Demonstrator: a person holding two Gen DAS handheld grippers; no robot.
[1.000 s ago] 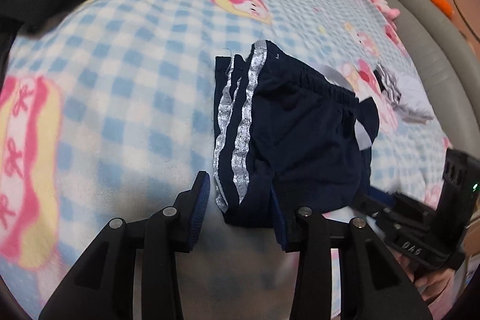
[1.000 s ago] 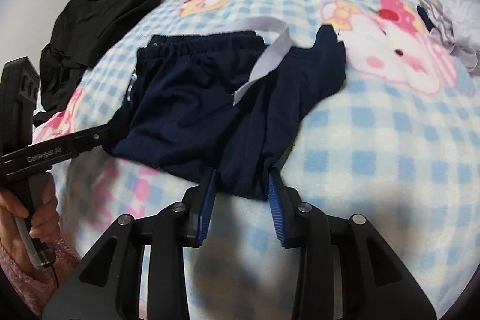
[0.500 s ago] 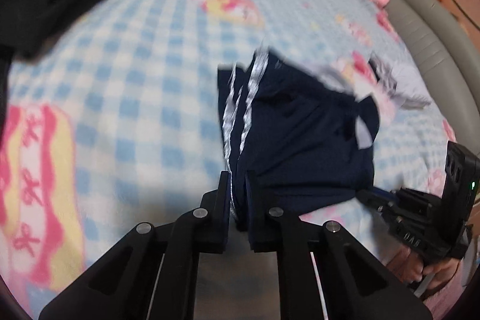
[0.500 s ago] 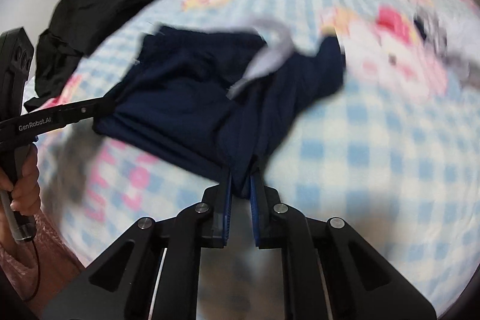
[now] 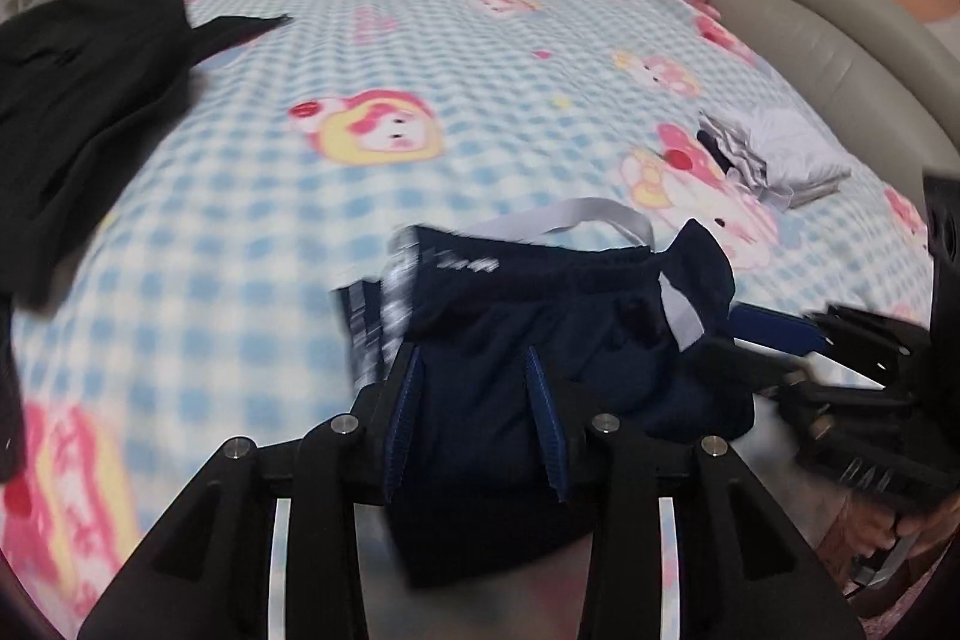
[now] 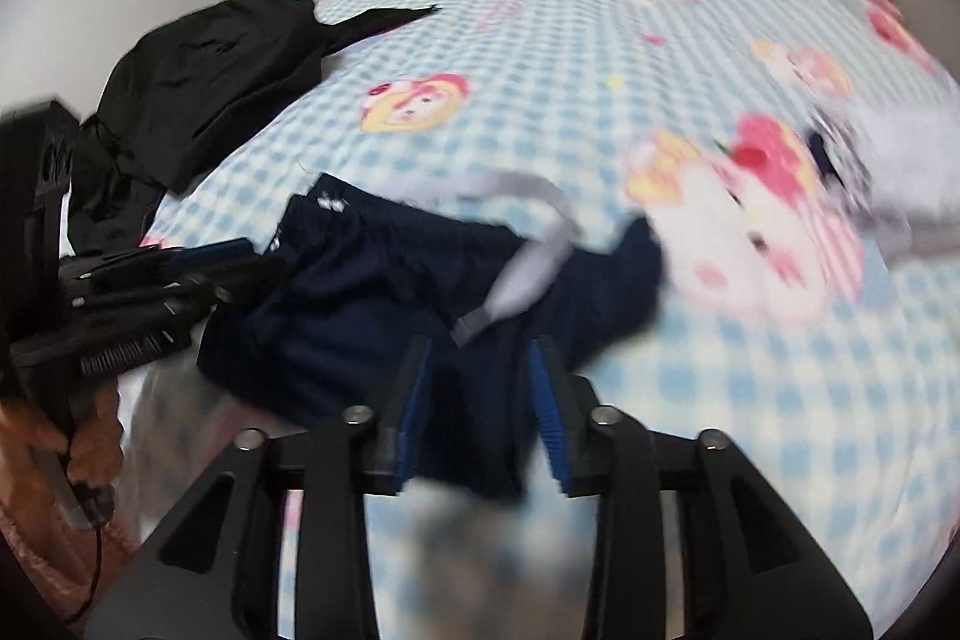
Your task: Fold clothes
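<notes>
Navy shorts (image 5: pixel 540 340) with silver side stripes and a grey drawstring lie crumpled on the checked bed cover; they also show in the right wrist view (image 6: pixel 384 292). My left gripper (image 5: pixel 474 376) is open, with the near hem of the shorts lying between its fingers. My right gripper (image 6: pixel 480 370) is open too, with the other hem corner between its fingers. Each gripper shows in the other's view, left gripper (image 6: pixel 180 280) and right gripper (image 5: pixel 768 334), at the sides of the shorts.
A black garment (image 5: pixel 78 112) lies at the left of the bed, also in the right wrist view (image 6: pixel 210 82). A folded grey-white pile (image 5: pixel 774 154) sits at the right near the padded grey bed frame (image 5: pixel 810 22). Wardrobes stand beyond the bed.
Both grippers were shut on the near hem half a second ago and have opened. The near hem has been carried forward over the shorts, which now lie bunched. The cameras have tilted up.
</notes>
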